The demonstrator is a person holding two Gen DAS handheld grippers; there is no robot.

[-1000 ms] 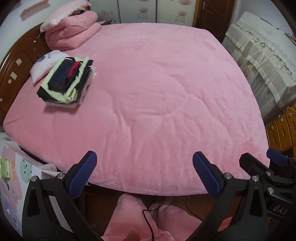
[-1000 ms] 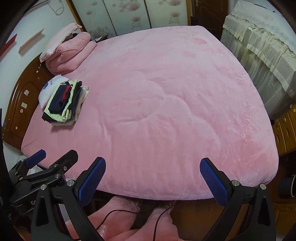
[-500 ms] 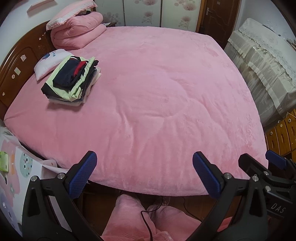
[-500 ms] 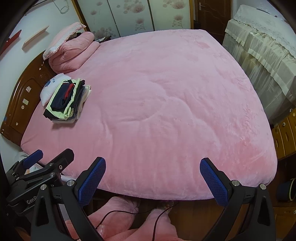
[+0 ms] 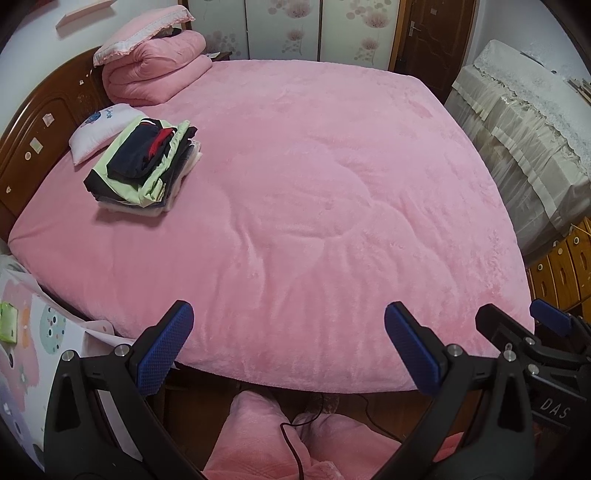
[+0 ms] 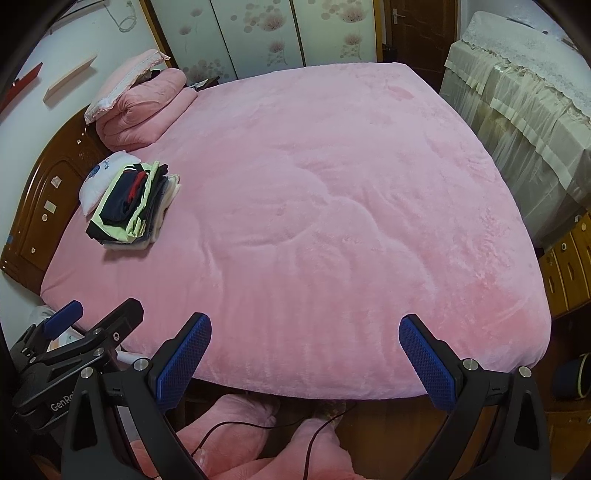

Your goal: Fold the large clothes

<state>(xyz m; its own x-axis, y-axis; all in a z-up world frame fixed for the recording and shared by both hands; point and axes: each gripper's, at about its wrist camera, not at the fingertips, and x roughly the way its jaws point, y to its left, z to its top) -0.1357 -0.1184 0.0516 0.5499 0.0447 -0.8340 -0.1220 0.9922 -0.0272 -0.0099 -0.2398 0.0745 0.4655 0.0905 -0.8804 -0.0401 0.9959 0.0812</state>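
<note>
At far left stands a carved dark-wood headboard [image 5: 35, 147], and against it a rolled pink quilt [image 5: 155, 70] topped by a lace-edged pink pillow [image 5: 142, 29]. Just below, a small white pillow [image 5: 98, 127] lies touching a neat stack of folded clothes [image 5: 144, 170], navy, red and pale green on top, set on the wide pink plush bedspread [image 5: 332, 192]. The rest of the spread lies bare and lightly creased across the middle. Below the near edge of the bed, the left gripper [image 5: 289, 345] hangs with its blue-padded jaws spread wide, holding nothing; beside it to the right, the right gripper [image 6: 304, 354] is likewise wide open and empty. A cream lace-trimmed cover [image 5: 524, 122] drapes furniture at far right. No unfolded garment shows in either view, so the work appears to sit between items: one pile finished, the next piece not yet fetched. The next move likely calls for bringing a large garment onto the open spread and laying it flat, well apart from the stack.
</note>
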